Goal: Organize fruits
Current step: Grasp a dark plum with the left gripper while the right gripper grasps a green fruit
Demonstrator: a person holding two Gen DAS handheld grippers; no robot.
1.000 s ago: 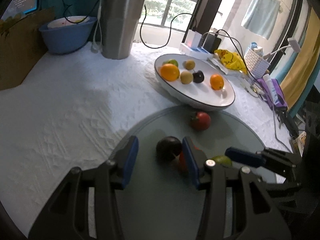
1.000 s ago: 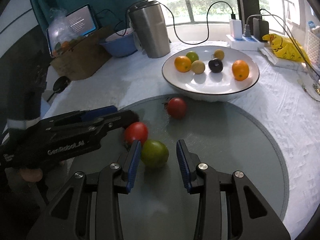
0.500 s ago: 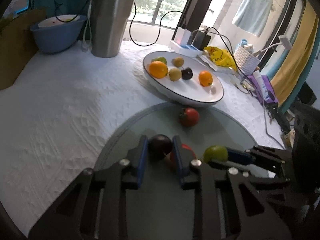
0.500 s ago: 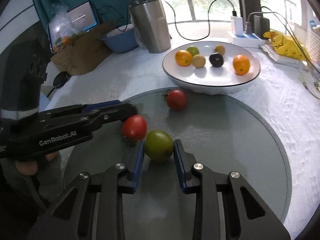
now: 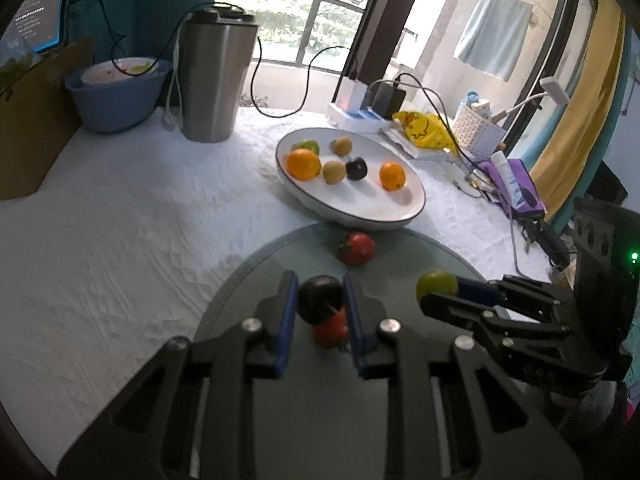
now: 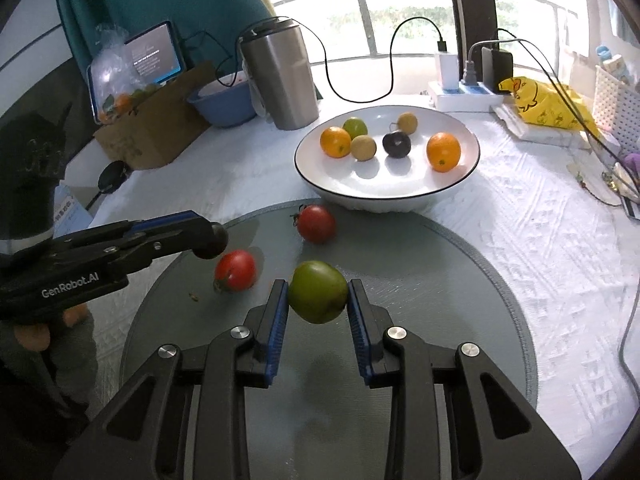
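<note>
My left gripper [image 5: 318,280] is shut on a dark plum [image 5: 320,300], held a little above the grey round mat [image 5: 400,264]; a red tomato [image 5: 330,330] lies just beneath it. My right gripper [image 6: 318,286] is shut on a green tomato [image 6: 318,297], raised off the mat with its shadow below. A second red tomato [image 6: 317,224] rests near the white bowl [image 6: 384,204], which holds two oranges and several small fruits. The left gripper [image 6: 208,240] also shows at the left of the right wrist view, beside the first red tomato [image 6: 236,270].
A steel tumbler [image 5: 216,84], a blue bowl [image 5: 116,96] and a cardboard box [image 6: 152,128] stand at the back left. A power strip with cables [image 6: 464,94], a yellow bag [image 6: 540,100] and a white basket [image 6: 616,104] line the back right.
Both grippers have closed, the left on the dark plum and the right on the green tomato. Each fruit now hangs slightly above the mat.
</note>
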